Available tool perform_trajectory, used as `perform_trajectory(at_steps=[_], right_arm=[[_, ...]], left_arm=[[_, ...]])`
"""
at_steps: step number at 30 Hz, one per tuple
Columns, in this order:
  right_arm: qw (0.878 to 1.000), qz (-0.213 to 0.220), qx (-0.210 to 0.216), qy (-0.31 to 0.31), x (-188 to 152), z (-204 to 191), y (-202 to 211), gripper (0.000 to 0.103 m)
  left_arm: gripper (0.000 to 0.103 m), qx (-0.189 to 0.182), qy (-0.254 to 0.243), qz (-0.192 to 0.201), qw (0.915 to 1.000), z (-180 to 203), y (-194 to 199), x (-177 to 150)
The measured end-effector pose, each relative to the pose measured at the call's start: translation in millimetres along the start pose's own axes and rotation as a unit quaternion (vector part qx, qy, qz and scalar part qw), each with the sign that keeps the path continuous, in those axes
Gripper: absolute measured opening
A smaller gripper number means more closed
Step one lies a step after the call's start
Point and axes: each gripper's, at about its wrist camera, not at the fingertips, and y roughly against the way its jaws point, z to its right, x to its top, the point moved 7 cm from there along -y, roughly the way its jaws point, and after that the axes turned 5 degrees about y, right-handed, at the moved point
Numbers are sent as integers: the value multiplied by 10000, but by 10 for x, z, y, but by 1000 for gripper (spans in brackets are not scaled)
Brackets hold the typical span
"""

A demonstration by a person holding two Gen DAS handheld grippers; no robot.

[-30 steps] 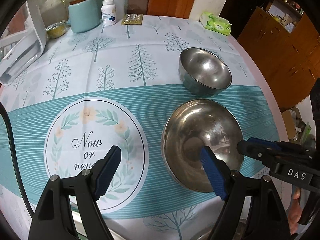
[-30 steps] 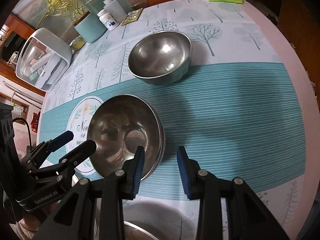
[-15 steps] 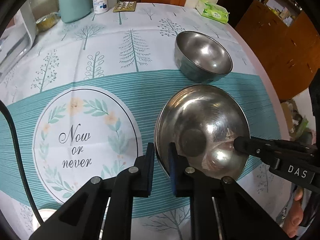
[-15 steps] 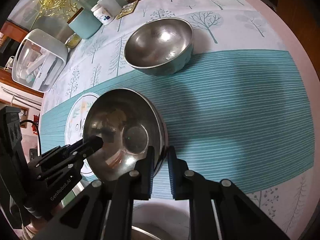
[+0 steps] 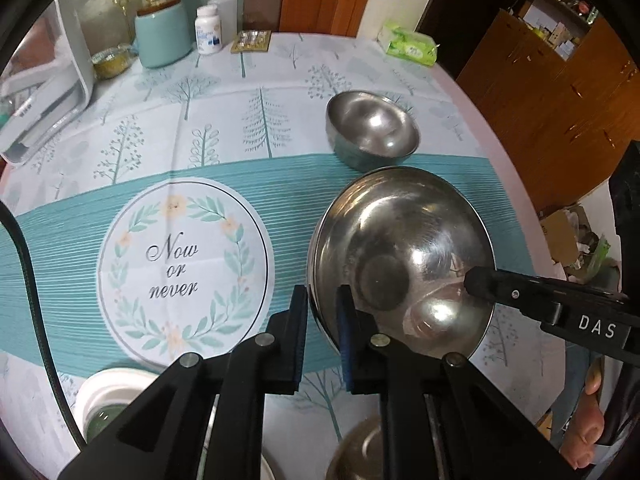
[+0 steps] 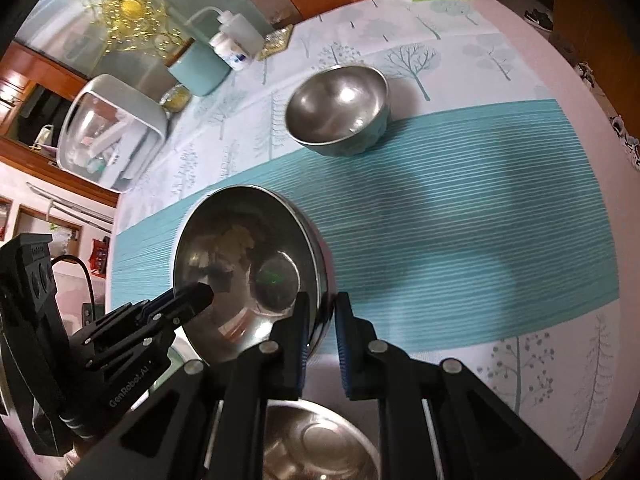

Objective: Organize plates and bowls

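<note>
The wide steel bowl (image 5: 404,256) is shallow and mirror-bright, with a flat dark disc at its bottom and a rolled rim. It sits tilted, its near-left edge raised, over the teal striped band of the surface. Fingers pinch its rim on two opposite sides. Whether the far edge touches the cloth cannot be told.

Just beyond it stands the small steel bowl (image 5: 372,130), deeper and rounder, upright on its base where the teal band meets the tree print. Its rim is near the wide bowl's far edge, but apart from it.

A third steel bowl (image 6: 316,444) lies at the near edge, open side up, mostly hidden.
</note>
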Motion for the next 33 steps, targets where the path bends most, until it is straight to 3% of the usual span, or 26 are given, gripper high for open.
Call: perform_trajectory(at_steps=[16, 24, 33], right_arm=[[9977, 427, -4, 518, -448, -206, 792, 13], [9968, 246, -57, 753, -833, -219, 843, 13], [9963, -104, -262, 810, -1168, -133, 690, 13]], left_arm=[[13, 184, -404, 606, 9972, 406, 885, -498], [13, 261, -400, 533, 9974, 448, 972, -880], [14, 407, -439, 40, 9982, 470, 713, -1299]])
